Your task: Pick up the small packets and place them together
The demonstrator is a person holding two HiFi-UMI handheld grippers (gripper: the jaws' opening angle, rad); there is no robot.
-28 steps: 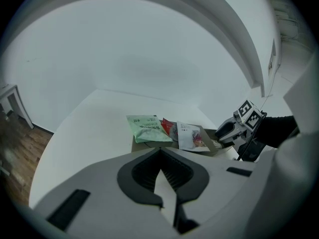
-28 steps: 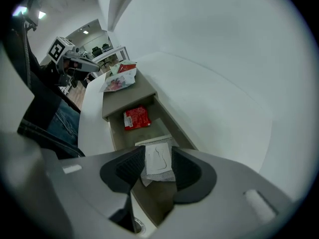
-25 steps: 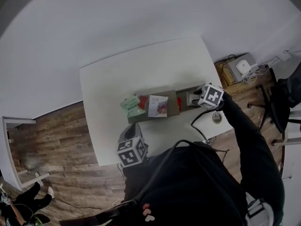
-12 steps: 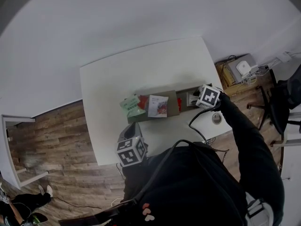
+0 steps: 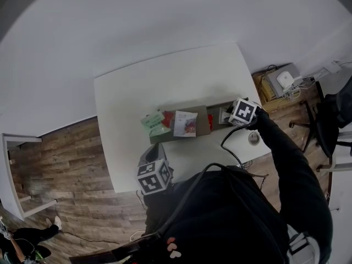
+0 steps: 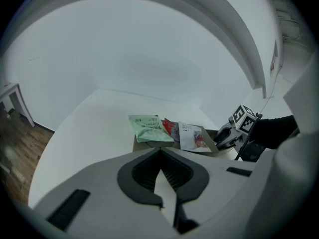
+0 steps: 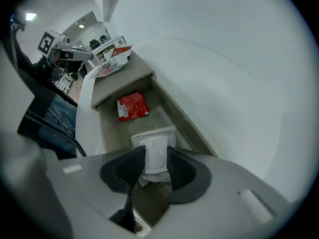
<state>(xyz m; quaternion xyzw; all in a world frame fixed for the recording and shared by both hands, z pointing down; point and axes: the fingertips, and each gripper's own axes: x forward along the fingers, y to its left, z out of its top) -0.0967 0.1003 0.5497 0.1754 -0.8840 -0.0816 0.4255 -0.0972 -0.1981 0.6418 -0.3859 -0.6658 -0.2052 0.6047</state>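
Tongs in my right hand [image 7: 156, 157] stand wide and point steeply down, one pad on each side of the middle of a small white sachet with a mesh border [image 7: 155, 142]. The pads do not press on it, and the border spreads wider than the gap between them. The sachet lies flat on the floor of a long tan open tray [image 7: 110, 128].

I judge it very light, soft and limp, something like a filter-paper pouch. It should fold and sag as it comes up, and it needs no strong squeeze. Lying flat, it offers the pads no edge, so I would bear down on the plumper middle patch and close until the paper bunches into a ridge I can hold. The tray's walls sit close on both sides, which leaves little room to spread wider.

Farther along the same trough lies a small glossy red packet [image 7: 132, 106]. It is probably slick film and best pinched on a sealed edge. Beyond it a flat tan panel [image 7: 122, 76] covers the tray's far end, and the gathered packets rest there: a pale green pouch [image 6: 148, 128], a second red packet [image 6: 170, 129] and a white packet with coloured print [image 6: 191, 137], touching or overlapping.

Tongs in my left hand [image 6: 160, 151] are closed on nothing, held back by my body at the near edge of the white surface [image 5: 132, 92].
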